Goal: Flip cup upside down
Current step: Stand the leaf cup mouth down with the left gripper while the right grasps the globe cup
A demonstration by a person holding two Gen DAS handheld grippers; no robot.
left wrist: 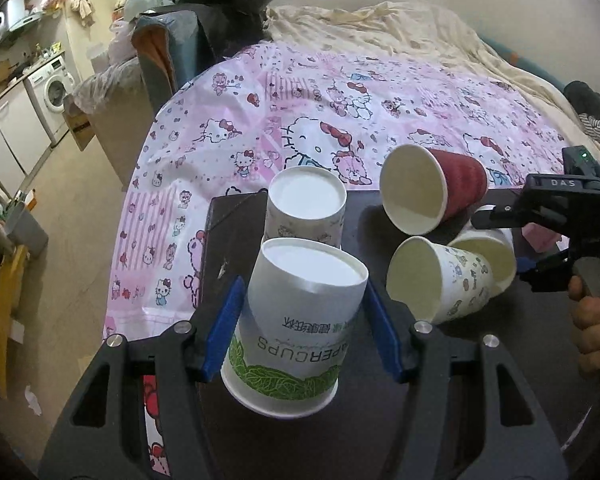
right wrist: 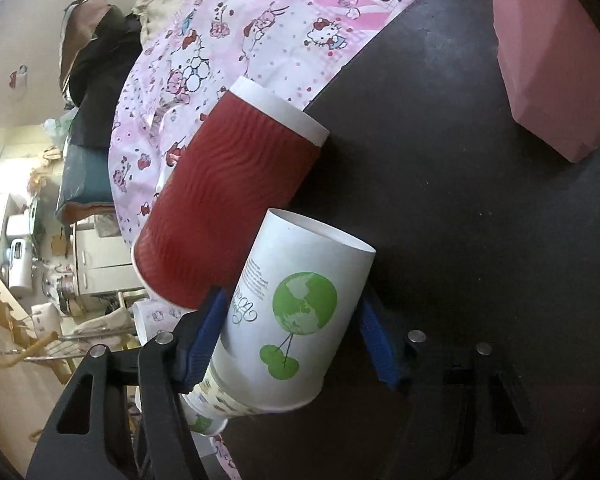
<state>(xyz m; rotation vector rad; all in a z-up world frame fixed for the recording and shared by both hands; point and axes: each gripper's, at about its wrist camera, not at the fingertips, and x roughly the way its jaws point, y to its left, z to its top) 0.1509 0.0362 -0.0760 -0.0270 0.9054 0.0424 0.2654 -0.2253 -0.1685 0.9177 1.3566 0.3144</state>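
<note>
My left gripper (left wrist: 304, 320) is shut on a white paper cup with green leaf print (left wrist: 300, 332), held bottom up above the dark table (left wrist: 480, 392). Just behind it a cartoon-print cup (left wrist: 306, 208) stands upside down. A red ribbed cup (left wrist: 432, 192) and a second cartoon-print cup (left wrist: 440, 284) lie on their sides, mouths toward me. My right gripper (right wrist: 292, 332), held by a hand (left wrist: 592, 320), has its blue pads against both sides of a white cup with a green globe (right wrist: 296, 304) that lies on its side next to the red cup (right wrist: 228, 200).
A pink box (right wrist: 552, 60) sits on the table's far right. A pink cartoon-print sheet (left wrist: 300, 100) covers the bed behind the table. To the left the floor drops away toward a kitchen with a washing machine (left wrist: 54, 88).
</note>
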